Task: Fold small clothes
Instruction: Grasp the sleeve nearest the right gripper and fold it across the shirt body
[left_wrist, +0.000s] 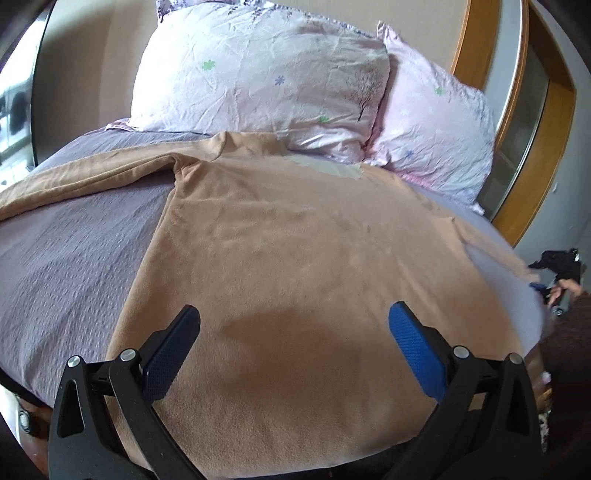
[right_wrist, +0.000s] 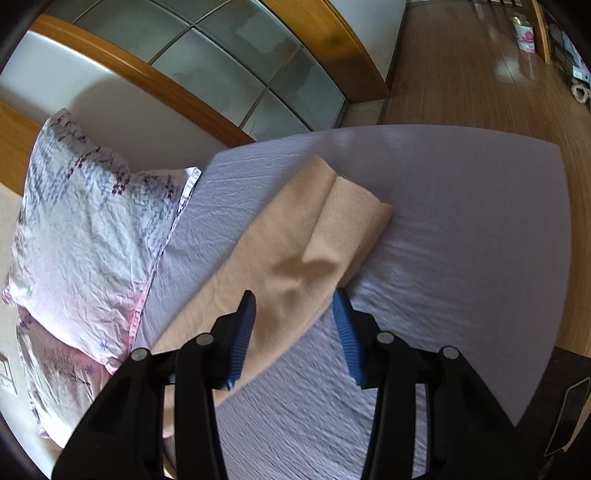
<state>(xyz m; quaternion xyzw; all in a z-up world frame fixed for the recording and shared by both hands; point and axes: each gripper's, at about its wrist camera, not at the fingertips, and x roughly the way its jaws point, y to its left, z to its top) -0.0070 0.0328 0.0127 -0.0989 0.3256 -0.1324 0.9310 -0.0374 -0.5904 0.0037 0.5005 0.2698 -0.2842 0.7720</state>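
Note:
A tan fleece top (left_wrist: 295, 251) lies spread flat on a lilac bed, its left sleeve (left_wrist: 85, 177) stretched out to the left. My left gripper (left_wrist: 295, 321) is open and empty just above the top's lower body. In the right wrist view the top's right sleeve (right_wrist: 295, 243) lies on the sheet with its cuff end (right_wrist: 351, 218) folded over. My right gripper (right_wrist: 295, 306) is open and empty, hovering over that sleeve. The right gripper also shows in the left wrist view (left_wrist: 557, 273) at the bed's right edge.
Two floral pillows (left_wrist: 258, 77) (left_wrist: 436, 125) lie at the head of the bed (right_wrist: 461, 206). A wooden frame with frosted glass (right_wrist: 236, 70) stands behind. Wooden floor (right_wrist: 480, 66) lies beyond the bed edge. A dark object (right_wrist: 565, 417) sits at lower right.

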